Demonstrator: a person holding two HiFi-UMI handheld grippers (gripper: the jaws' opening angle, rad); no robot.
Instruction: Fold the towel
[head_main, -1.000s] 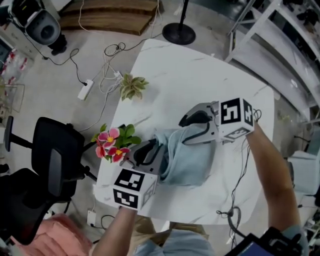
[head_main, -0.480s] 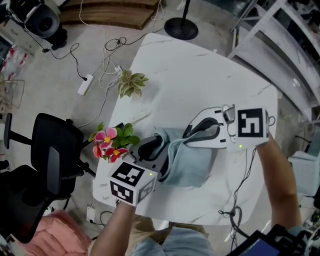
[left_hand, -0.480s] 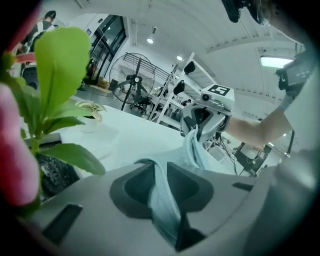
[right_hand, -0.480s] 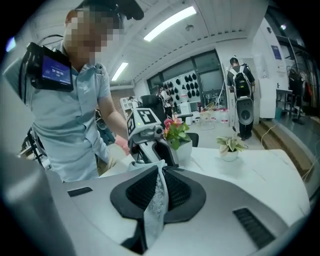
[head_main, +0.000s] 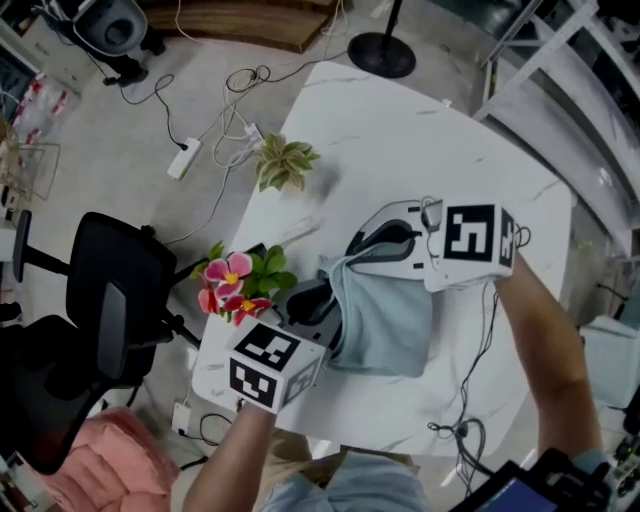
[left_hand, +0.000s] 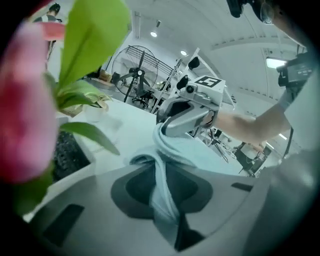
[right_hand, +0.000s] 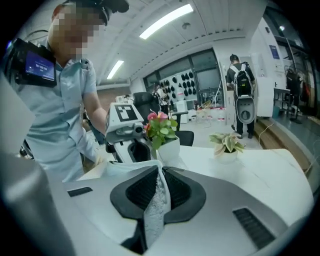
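Here the light-blue towel (head_main: 385, 322) lies bunched on the white table (head_main: 400, 130). The left gripper (head_main: 312, 300) and right gripper (head_main: 362, 243), whose jaws have just been closing, each clamp a fold of it.

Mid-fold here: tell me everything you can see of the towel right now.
The towel is pale blue-grey, soft terry-looking cloth, loosely bunched and creased. Its body lies on the near half of the white table. One edge is gathered up between the two grippers. The left gripper pinches a fold of it, and the right gripper pinches a thin edge. Both sets of jaws have just been closing, with cloth between them.
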